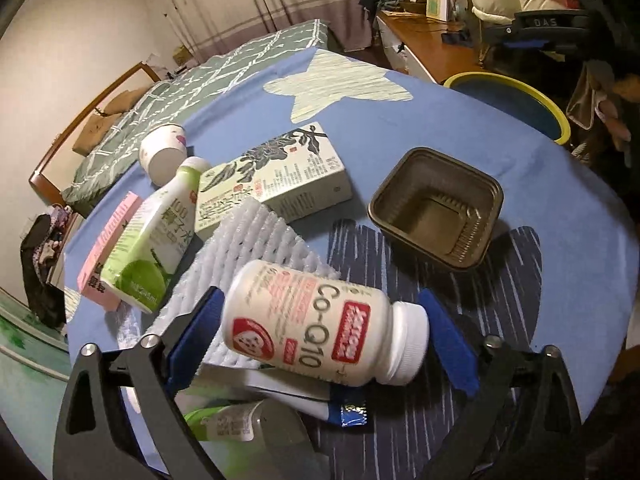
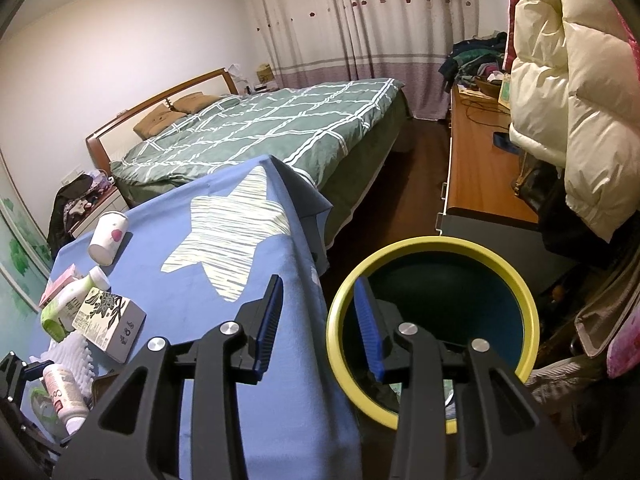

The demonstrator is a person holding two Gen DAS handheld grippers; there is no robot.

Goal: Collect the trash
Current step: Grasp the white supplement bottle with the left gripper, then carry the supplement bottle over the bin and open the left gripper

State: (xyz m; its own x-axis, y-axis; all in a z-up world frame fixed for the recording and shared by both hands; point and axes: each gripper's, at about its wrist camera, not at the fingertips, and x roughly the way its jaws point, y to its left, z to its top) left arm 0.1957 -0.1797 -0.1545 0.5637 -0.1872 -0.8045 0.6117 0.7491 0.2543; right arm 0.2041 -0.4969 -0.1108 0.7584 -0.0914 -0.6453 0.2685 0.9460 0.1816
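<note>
You had the left gripper (image 1: 324, 344) spread wide, pill bottle (image 1: 320, 320) lying lengthwise between its pads, apparently ungripped, while your empty, part-open right gripper (image 2: 320, 332) hung ahead over the bin (image 2: 432, 316).

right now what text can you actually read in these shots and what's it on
"Co-Q10": white pill bottle between the left gripper's pads.
"100": green and white drink bottle; the rest of its print is too blurred.
"DAS": black device at the top right.
Printed box, pink carton, the pill bottle's red label: too small or blurred.
</note>
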